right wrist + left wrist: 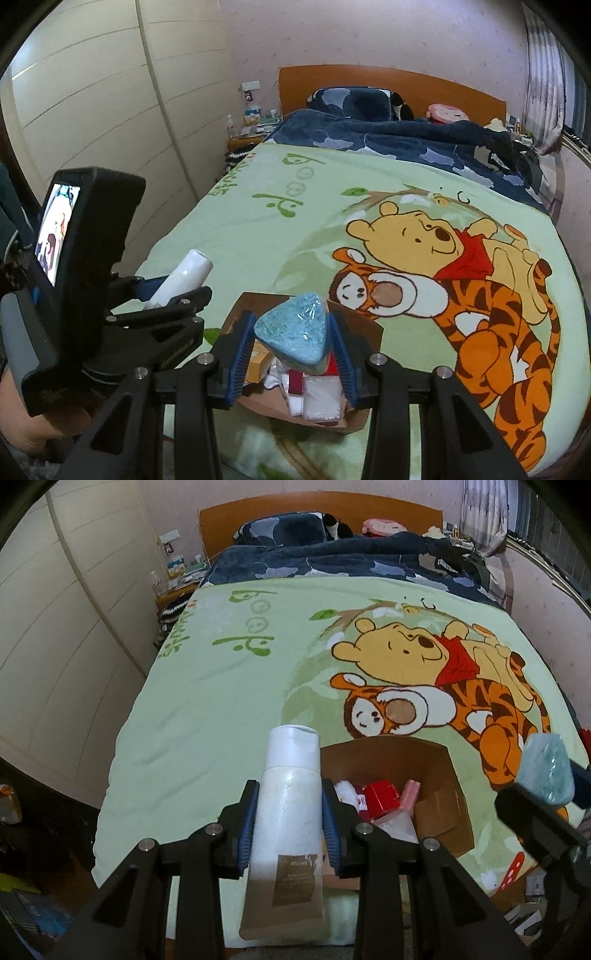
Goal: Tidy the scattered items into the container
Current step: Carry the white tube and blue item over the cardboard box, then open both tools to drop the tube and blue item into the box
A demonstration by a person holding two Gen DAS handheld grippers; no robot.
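— Quickly, what do we have in the left gripper?
— We've got its pads clamped on a white tube, cap pointing forward; cardboard box sits just right of it, on the green blanket.
— And our right gripper?
— We're pinching a blue triangular sponge directly above the box, which holds red and white packets.

Both wrist cameras are looking from the near bed end toward the far headboard; both are sharing the cardboard box.
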